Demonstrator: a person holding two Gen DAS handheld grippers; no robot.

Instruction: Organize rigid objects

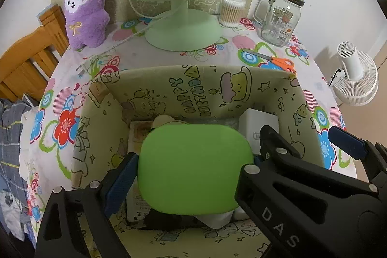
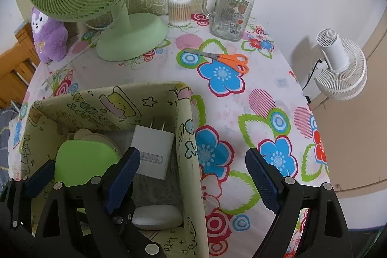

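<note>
Counter [image 2: 241, 113] carrying patterned storage box [image 1: 241, 86]. Left gripper [image 1: 193, 168] hovering over box interior, clamping green case [image 1: 193, 168] by its sides. Right gripper [image 2: 191, 175] straddling box's right wall, jaws apart, holding nothing. Orange scissors [image 2: 225, 59] lying beyond box, nearer right gripper.

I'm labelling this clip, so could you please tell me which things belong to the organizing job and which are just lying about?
In the job:
- green case, held by the left gripper over the patterned box
- white charger and white oval object, in the box
- right gripper, open
- orange scissors, perhaps next

Lying about:
- green fan
- purple plush
- glass jar
- cotton swabs
- white fan
</note>
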